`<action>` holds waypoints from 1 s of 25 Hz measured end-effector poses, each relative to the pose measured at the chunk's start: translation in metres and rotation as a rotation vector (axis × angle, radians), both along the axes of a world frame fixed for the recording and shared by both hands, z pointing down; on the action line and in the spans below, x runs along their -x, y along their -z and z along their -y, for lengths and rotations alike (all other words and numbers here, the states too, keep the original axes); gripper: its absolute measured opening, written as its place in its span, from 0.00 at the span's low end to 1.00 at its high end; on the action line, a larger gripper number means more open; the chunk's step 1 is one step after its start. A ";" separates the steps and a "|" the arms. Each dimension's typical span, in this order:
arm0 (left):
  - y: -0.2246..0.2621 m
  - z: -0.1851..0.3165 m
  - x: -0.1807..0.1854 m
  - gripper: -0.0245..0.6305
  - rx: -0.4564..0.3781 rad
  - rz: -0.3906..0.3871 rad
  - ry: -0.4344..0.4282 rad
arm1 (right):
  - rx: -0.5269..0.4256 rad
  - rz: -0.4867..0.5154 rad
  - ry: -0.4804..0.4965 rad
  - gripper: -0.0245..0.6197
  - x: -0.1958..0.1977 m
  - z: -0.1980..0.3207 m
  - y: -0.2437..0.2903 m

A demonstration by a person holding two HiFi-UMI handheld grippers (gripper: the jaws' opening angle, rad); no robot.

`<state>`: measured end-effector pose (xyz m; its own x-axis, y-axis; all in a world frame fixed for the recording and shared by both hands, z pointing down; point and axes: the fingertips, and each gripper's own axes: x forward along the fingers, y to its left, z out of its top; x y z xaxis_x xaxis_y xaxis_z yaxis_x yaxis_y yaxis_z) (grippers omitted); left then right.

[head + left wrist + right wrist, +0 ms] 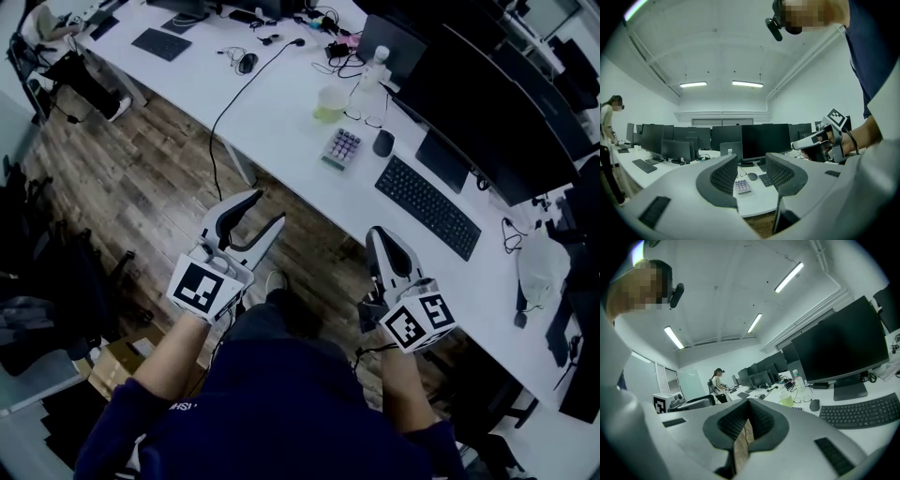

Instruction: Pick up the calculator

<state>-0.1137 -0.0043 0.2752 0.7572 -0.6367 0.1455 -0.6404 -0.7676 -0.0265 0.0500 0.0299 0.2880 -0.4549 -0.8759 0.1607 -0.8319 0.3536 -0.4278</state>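
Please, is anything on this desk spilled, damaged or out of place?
Nothing spilled or damaged. Only a black cable trails across the desk and hangs over its front edge. The calculator lies flat beside the mouse.

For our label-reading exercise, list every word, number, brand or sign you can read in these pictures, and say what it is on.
No text can be read in any view.
Calculator keys: too small to read.
Keyboard keys: too small to read.
Marker cubes: black-and-white square patterns only, no letters.

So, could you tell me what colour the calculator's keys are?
Purplish keys on the calculator, clearest in the head view.
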 end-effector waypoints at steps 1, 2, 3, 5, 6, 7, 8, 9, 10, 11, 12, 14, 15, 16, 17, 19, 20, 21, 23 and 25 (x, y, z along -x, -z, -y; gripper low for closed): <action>-0.001 0.007 0.001 0.35 0.003 0.000 -0.005 | 0.004 -0.002 -0.004 0.05 0.001 0.007 0.000; -0.001 0.015 0.002 0.35 0.005 -0.002 -0.010 | 0.007 -0.003 -0.008 0.05 0.002 0.014 -0.001; -0.001 0.022 0.003 0.35 0.006 -0.006 -0.014 | 0.011 -0.005 -0.012 0.05 0.004 0.021 -0.002; -0.001 0.036 0.005 0.35 0.012 -0.008 -0.021 | 0.018 -0.010 -0.019 0.05 0.007 0.033 -0.003; -0.002 0.043 0.007 0.35 0.014 -0.009 -0.026 | 0.021 -0.012 -0.024 0.05 0.008 0.039 -0.004; -0.003 0.049 0.008 0.35 0.016 -0.010 -0.031 | 0.024 -0.015 -0.028 0.05 0.010 0.044 -0.005; -0.004 0.054 0.009 0.35 0.017 -0.012 -0.037 | 0.026 -0.018 -0.032 0.05 0.011 0.050 -0.005; -0.005 0.061 0.010 0.35 0.017 -0.013 -0.043 | 0.029 -0.021 -0.037 0.05 0.011 0.056 -0.006; -0.006 0.066 0.011 0.35 0.017 -0.012 -0.050 | 0.030 -0.024 -0.043 0.05 0.012 0.061 -0.006; -0.008 0.072 0.011 0.35 0.017 -0.009 -0.058 | 0.032 -0.028 -0.049 0.05 0.012 0.067 -0.006; -0.009 0.078 0.011 0.35 0.017 -0.006 -0.066 | 0.033 -0.031 -0.056 0.05 0.012 0.072 -0.006; -0.008 0.088 0.011 0.35 0.014 -0.009 -0.076 | 0.034 -0.037 -0.068 0.05 0.012 0.081 -0.006; -0.007 0.093 0.011 0.35 0.013 -0.012 -0.080 | 0.035 -0.040 -0.074 0.05 0.012 0.086 -0.005; -0.007 0.097 0.011 0.35 0.013 -0.015 -0.084 | 0.035 -0.042 -0.080 0.05 0.012 0.090 -0.005; -0.007 0.102 0.012 0.35 0.012 -0.017 -0.088 | 0.037 -0.043 -0.085 0.05 0.013 0.093 -0.005; -0.007 0.109 0.012 0.35 0.010 -0.020 -0.094 | 0.037 -0.048 -0.092 0.05 0.013 0.099 -0.005; -0.007 0.113 0.012 0.35 0.009 -0.020 -0.097 | 0.036 -0.050 -0.094 0.05 0.013 0.102 -0.004; -0.007 0.115 0.012 0.35 0.008 -0.019 -0.100 | 0.035 -0.051 -0.096 0.05 0.013 0.104 -0.004; -0.007 0.121 0.010 0.35 0.005 -0.017 -0.108 | 0.033 -0.052 -0.100 0.05 0.012 0.109 -0.004; -0.007 0.126 0.008 0.35 0.003 -0.015 -0.115 | 0.033 -0.052 -0.104 0.05 0.011 0.113 -0.004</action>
